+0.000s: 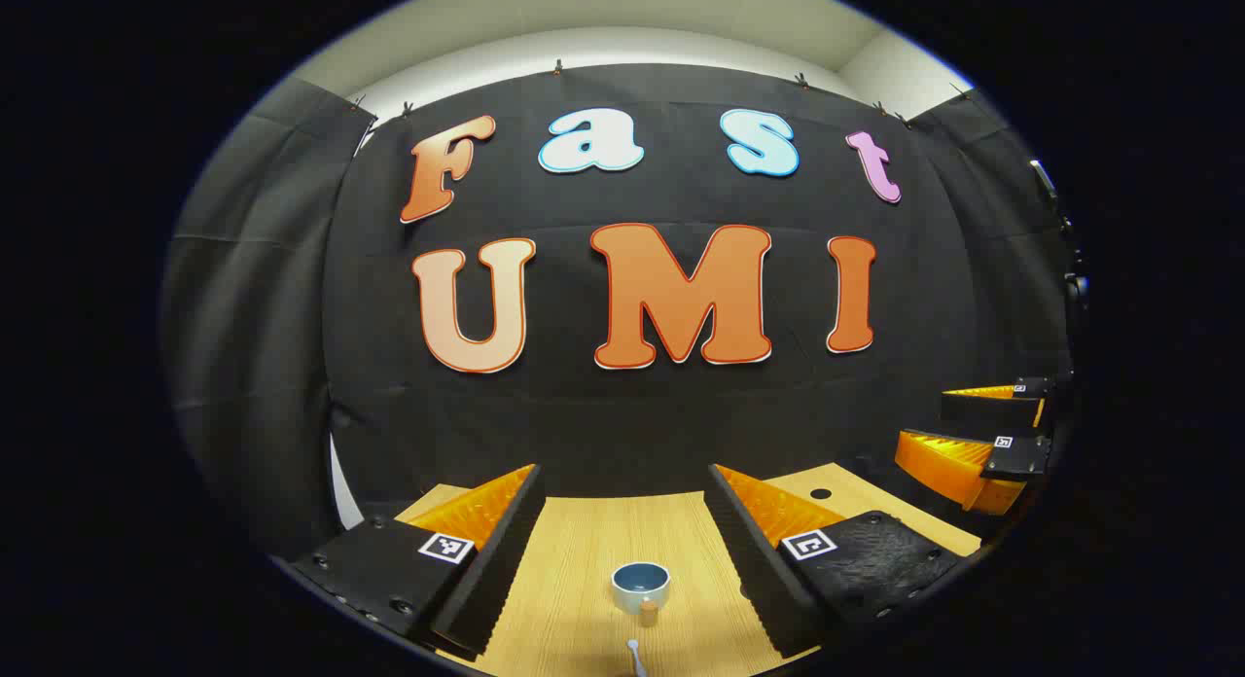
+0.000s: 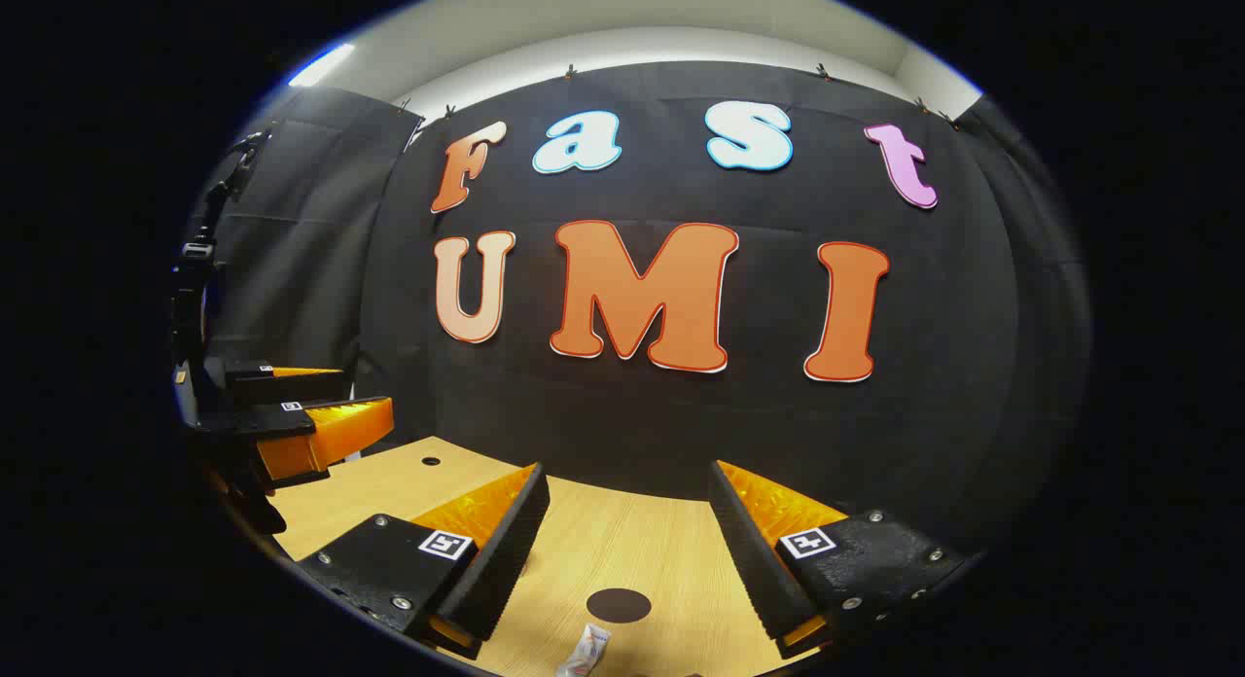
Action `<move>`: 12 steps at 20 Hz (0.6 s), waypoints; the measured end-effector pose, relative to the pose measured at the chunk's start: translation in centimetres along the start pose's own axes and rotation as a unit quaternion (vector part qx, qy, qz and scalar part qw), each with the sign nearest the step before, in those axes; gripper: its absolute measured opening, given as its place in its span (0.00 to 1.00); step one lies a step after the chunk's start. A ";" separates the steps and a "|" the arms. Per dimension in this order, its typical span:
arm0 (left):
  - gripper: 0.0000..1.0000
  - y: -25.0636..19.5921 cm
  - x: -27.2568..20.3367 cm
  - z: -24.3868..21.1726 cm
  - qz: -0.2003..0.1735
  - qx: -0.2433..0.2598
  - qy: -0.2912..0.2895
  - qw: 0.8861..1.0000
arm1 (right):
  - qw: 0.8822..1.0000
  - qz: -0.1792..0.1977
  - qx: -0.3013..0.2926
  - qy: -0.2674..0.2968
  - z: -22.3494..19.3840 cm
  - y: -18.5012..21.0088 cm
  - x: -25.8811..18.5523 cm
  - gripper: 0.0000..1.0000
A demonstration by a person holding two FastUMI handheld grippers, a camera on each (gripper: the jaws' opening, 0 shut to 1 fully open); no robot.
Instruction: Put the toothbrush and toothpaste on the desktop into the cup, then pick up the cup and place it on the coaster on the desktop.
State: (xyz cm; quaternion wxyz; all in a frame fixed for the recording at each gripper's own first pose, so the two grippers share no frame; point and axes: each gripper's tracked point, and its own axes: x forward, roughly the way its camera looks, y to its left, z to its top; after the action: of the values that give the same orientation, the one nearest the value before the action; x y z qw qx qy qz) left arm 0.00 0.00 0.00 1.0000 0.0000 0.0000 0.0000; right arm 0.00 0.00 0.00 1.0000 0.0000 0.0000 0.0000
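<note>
Cup (image 1: 640,586) upright on bench (image 1: 584,560), between left tongs (image 1: 622,551), wide, empty. Toothbrush (image 1: 634,655) tip just nearer. Toothpaste (image 2: 586,650) and coaster (image 2: 619,605) below right tongs (image 2: 627,551), wide, empty. Risk: low descent knocks cup; slim tube slips.

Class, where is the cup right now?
In the left gripper view, the cup stands on the wooden desktop, ahead between the left gripper fingers, beside a small cork-coloured object.

Left gripper (image 1: 622,521) path: cup (image 1: 640,587) stands ahead.
Right gripper (image 2: 627,521) path: coaster (image 2: 619,605), toothpaste (image 2: 586,651) lie flat.
</note>
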 end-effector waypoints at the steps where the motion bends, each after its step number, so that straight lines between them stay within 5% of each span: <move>1: 0.99 -0.1 0.0 0.1 0.002 0.003 -0.001 1.000 | 1.000 0.002 0.001 0.000 -0.1 0.0 0.1 0.99; 12: 0.99 -0.4 -0.8 -0.1 0.019 0.006 0.007 1.000 | 0.999 0.026 0.010 0.020 -1.9 0.3 -0.2 0.99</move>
State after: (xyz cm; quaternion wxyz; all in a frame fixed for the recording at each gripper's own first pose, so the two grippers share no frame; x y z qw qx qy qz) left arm -0.82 -0.36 -0.15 0.9998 0.0062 0.0070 0.0186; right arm -0.15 0.31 -1.92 0.9994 0.0096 0.0197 0.0264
